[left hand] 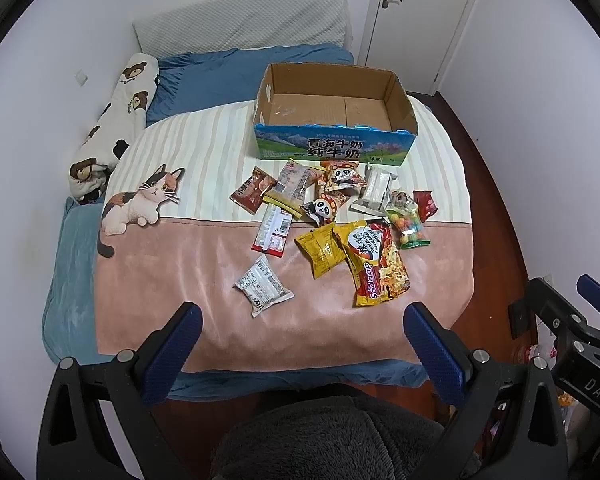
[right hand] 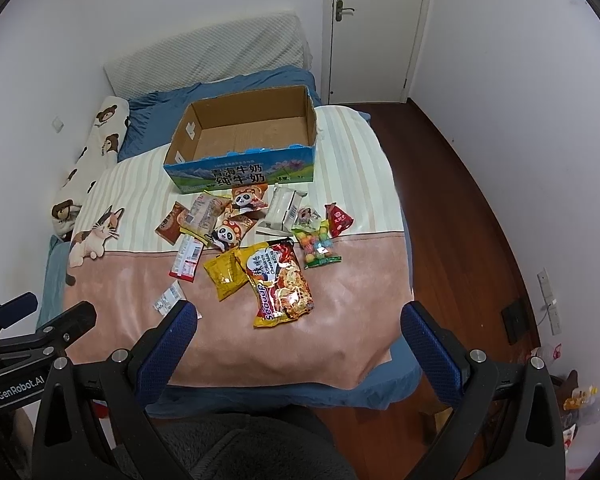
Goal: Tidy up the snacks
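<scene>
Home bedrm: bed (left hand: 148, 280), pillow (left hand: 240, 20), door (left hand: 420, 8)

A bed (left hand: 80, 272) with blue sheets fills the frame's centre, under a cat-print blanket (left hand: 204, 272). White walls (left hand: 60, 20) surround it; a closed white door (right hand: 374, 28) stands upper right. Dark wooden floor (right hand: 452, 216) runs along the right.

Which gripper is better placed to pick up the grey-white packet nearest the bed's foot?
Left, probably. The grey-white packet lies just ahead of the open left gripper. For the right gripper, also open, it sits off to the left, partly hidden behind a finger.
</scene>
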{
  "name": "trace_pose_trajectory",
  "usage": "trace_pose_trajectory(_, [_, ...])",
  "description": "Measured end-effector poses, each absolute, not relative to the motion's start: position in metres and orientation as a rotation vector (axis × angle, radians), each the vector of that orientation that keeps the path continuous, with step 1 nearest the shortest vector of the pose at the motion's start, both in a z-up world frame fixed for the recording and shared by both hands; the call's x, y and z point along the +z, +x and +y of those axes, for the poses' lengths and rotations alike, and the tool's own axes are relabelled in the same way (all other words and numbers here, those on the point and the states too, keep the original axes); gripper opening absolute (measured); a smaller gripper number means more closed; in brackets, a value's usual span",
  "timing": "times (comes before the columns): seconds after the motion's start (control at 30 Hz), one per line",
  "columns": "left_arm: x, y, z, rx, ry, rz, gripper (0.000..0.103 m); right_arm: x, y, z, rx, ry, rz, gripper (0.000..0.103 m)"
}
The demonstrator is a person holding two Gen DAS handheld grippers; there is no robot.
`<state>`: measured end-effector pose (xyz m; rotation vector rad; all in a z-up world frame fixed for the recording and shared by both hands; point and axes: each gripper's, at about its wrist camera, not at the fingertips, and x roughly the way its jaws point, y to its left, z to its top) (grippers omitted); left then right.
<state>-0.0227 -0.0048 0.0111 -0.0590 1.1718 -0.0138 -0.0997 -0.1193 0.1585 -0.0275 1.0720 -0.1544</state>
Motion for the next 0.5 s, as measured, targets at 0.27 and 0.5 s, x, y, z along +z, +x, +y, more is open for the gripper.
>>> trace_pose_trajectory(0.27, [0.0109,-0.0219,-0.0039,-0.016,-0.058,1.167,0.103,0.1598,-0.0987,-0.1179,-0.154,-0.029,1.066,0.103])
trace_pose_trajectory(0.5, [0.0121,-0.0189,-0.0022,-0.019,-0.060,1.163,0.103,0.1610,-0.0970,-0.1174,-0.154,-0.030,1.064,0.103])
